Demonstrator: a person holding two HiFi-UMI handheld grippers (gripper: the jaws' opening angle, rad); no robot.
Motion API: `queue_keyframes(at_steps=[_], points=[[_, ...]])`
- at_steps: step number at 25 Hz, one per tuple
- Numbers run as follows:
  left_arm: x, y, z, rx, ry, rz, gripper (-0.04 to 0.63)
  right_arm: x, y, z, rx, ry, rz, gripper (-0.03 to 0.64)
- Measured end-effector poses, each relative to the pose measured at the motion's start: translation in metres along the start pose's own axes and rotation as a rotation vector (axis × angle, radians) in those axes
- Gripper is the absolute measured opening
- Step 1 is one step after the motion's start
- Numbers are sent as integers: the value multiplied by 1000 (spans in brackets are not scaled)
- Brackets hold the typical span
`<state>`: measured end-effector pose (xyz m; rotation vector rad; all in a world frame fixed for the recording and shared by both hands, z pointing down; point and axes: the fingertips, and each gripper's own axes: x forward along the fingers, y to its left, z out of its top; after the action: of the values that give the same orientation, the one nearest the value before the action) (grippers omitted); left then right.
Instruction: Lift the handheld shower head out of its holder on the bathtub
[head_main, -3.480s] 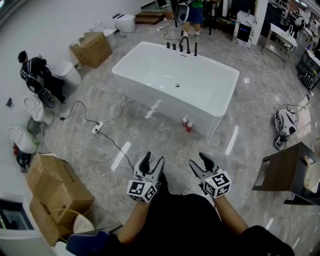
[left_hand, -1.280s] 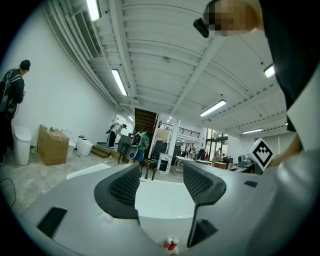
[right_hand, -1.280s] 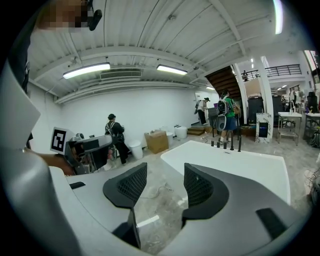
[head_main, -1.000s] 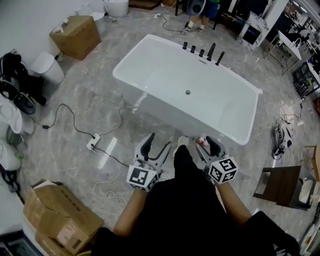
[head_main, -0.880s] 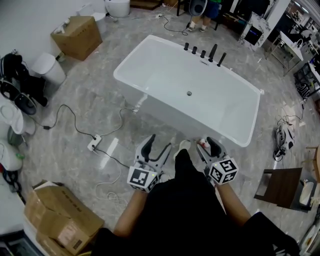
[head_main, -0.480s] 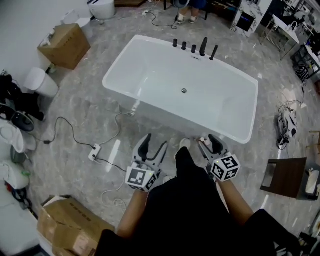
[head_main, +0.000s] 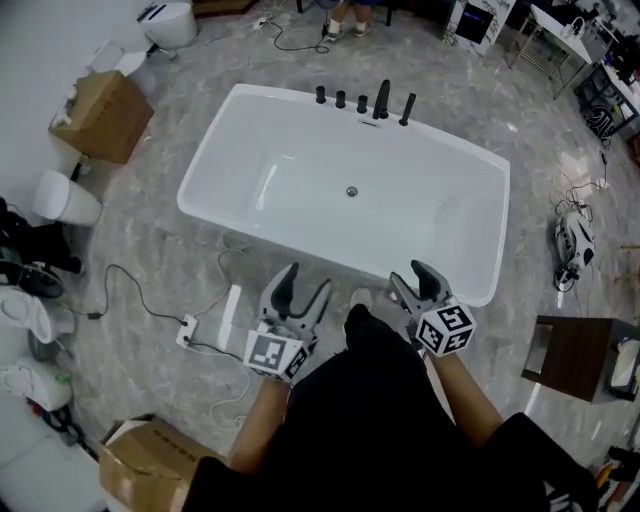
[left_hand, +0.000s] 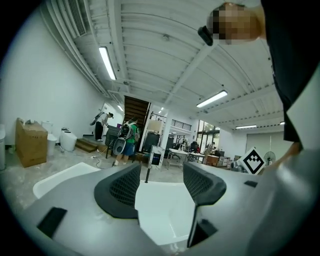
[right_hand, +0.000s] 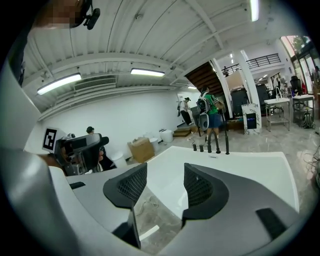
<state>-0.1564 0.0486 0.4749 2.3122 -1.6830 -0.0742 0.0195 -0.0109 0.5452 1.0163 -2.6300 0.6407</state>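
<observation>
Left tongs (head_main: 305, 282) and right tongs (head_main: 411, 275): jaws apart on both, nothing between them. They are held before the body at the near side of the bathtub (head_main: 455, 240), evidently ready for approach. The handheld shower head (head_main: 407, 109), judged to be the end rod among the black fittings, stands in its holder on the far rim, well apart from the tongs. Grey marble floor (head_main: 150, 235), trailing cable (head_main: 140, 290), cardboard box (head_main: 100, 105).

Grey marble floor (head_main: 530, 120) meets a white wall (head_main: 30, 40), cardboard box (head_main: 100, 115) beside it, strip-lit ceiling (left_hand: 150, 40) overhead.
</observation>
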Motion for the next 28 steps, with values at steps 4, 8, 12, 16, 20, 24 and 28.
queue_keyframes(at_steps=[4,8,12,16,20,24,28], points=[[57,17,11,-2,13,-12,250,31,-44,30,4,-14,-25,204],[115,19,16,0,31,-42,250,51,-89,47,20,-14,-49,204],[152,20,15,-1,47,-63,251,64,-125,54,31,-6,-74,204],[177,34,14,13,67,-80,253,78,-163,72,39,-30,-124,204],[194,40,13,-3,91,-91,253,82,-192,82,30,-25,-165,204],[213,55,13,-8,100,-129,253,97,-205,88,18,-22,-206,204],[240,63,15,-22,111,-204,253,115,-222,100,26,-32,-264,204]])
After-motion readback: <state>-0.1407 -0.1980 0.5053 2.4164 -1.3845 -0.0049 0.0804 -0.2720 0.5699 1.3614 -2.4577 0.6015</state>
